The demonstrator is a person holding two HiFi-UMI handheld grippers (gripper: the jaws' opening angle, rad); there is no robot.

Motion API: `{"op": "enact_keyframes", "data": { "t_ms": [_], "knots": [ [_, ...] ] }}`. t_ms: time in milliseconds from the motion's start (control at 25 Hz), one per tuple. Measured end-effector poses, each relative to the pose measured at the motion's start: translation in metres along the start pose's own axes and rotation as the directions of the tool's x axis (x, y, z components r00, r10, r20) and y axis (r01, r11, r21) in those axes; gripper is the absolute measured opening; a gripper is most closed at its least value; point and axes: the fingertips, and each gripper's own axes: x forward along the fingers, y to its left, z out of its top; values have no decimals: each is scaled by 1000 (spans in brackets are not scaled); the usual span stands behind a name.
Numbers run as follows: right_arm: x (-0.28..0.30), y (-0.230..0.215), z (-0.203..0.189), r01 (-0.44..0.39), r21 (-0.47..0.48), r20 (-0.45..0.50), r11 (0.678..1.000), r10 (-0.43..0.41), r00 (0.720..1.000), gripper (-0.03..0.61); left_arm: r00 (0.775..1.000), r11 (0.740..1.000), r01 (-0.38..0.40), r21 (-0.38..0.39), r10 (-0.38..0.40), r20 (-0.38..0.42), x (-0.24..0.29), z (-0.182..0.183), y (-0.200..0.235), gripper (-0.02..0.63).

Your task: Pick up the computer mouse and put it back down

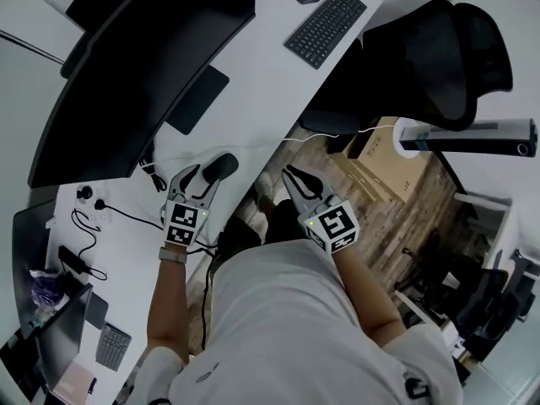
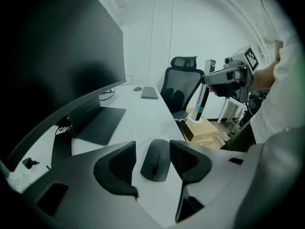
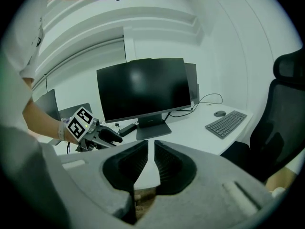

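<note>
The left tool (image 1: 201,178), a little left of the middle in the head view, has its two jaws closed on the sides of the black computer mouse (image 2: 155,161). It holds the mouse just above the white desk (image 1: 278,91), close to the desk's edge. The right tool (image 3: 151,159) is to the right of it, past the desk's edge, closed up with only a thin slit between its jaws and nothing in it. At the top of the head view are a keyboard (image 1: 327,25) and a big dark monitor (image 1: 143,66).
</note>
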Motion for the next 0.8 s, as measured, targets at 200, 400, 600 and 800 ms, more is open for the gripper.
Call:
{"op": "enact_keyframes", "data": {
  "t_ms": [200,400,600,800],
  "knots": [
    [12,24,12,-63,-37,11,997,64,998,25,996,995,-56,-78,61,67,-35,3,12,202],
    [29,53,23,-138,-80,14,987,140,990,25,984,982,-107,-155,127,124,-74,2,22,193],
    [42,83,36,-212,-125,21,969,216,976,25,957,959,-166,-231,213,197,-118,6,32,167],
    [55,116,52,-287,-170,30,943,296,955,25,915,931,-214,-296,297,272,-162,13,39,103]
  ]
}}
